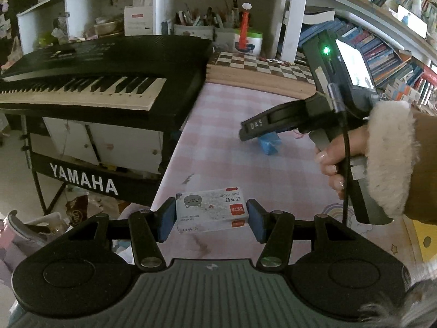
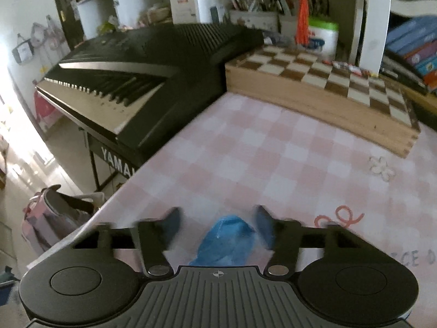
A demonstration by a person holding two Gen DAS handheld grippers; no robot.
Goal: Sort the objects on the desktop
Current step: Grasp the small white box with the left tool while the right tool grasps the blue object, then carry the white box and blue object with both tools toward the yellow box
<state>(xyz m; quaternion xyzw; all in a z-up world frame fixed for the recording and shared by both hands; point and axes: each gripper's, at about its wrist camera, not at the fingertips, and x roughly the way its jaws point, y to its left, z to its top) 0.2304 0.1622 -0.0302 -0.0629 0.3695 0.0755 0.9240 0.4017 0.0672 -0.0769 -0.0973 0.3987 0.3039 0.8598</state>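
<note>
Black Yamaha keyboard abuts pink-checked cloth-covered surface; "YAMAHA" in white on its stand. Wooden chessboard box at back.

Left gripper: fingers clamped on small white staple box, held above near edge; red logo, Chinese print, cat drawing.

Right gripper: "DAS" on finger. Fingers apart, blurred, flanking crumpled blue wrapper-like item on surface; not yet pinched.

Advice: centre blue item between pads, close gently, lift straight.
</note>
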